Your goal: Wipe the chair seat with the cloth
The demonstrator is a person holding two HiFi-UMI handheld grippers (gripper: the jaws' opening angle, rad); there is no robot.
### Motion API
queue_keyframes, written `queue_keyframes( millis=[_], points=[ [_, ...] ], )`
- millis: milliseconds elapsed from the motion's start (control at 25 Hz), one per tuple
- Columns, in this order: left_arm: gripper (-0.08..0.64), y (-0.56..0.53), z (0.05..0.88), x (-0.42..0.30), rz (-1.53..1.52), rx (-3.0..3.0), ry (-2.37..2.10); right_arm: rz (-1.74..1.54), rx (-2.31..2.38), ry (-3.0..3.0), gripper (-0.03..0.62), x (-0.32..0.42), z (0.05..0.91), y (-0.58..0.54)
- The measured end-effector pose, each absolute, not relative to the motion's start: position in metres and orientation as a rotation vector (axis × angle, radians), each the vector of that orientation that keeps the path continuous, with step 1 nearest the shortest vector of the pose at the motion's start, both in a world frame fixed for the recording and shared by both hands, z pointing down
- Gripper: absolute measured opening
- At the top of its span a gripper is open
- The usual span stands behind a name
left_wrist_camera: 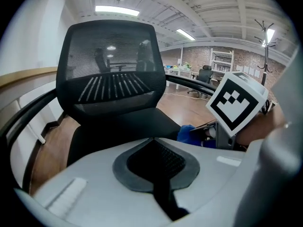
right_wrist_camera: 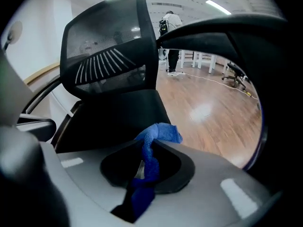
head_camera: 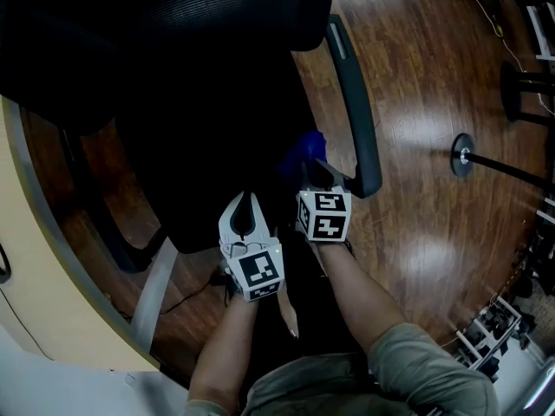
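The black office chair fills the head view, its seat [head_camera: 217,146] dark under the mesh backrest [head_camera: 173,7]. My right gripper [head_camera: 314,166] is at the seat's right front, beside the armrest [head_camera: 355,102], and is shut on a blue cloth [head_camera: 305,146]. In the right gripper view the cloth [right_wrist_camera: 158,134] runs between the jaws and bunches past the tips of the right gripper [right_wrist_camera: 152,142], just above the seat [right_wrist_camera: 118,112]. My left gripper [head_camera: 245,208] sits to its left at the seat's front edge. The left gripper [left_wrist_camera: 151,139] is shut and holds nothing.
A curved pale desk edge [head_camera: 35,258] lies left of the chair. To the right is wood floor with a round stand base [head_camera: 462,154] and a pole. A person [right_wrist_camera: 171,37] stands far off behind the chair. The holder's legs are below the grippers.
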State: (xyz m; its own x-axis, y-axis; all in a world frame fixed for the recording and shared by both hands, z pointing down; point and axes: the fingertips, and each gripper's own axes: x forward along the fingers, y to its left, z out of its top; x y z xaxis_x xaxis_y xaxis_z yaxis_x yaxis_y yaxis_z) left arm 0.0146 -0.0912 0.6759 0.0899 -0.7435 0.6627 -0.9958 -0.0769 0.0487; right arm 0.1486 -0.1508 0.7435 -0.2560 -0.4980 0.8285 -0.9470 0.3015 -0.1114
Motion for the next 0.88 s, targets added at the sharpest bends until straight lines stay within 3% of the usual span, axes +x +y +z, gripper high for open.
queue_keyframes(
  millis=[280, 880],
  points=[
    [0.005, -0.057, 0.659, -0.043, 0.597, 1.754, -1.82, 0.703, 1.127, -2.05, 0.051, 0.083, 0.706, -0.134],
    [0.005, 0.092, 0.645, -0.155, 0.518, 1.4, -1.993, 0.492, 0.374, -2.363, 0.051, -0.145, 0.681, 0.012]
  ],
)
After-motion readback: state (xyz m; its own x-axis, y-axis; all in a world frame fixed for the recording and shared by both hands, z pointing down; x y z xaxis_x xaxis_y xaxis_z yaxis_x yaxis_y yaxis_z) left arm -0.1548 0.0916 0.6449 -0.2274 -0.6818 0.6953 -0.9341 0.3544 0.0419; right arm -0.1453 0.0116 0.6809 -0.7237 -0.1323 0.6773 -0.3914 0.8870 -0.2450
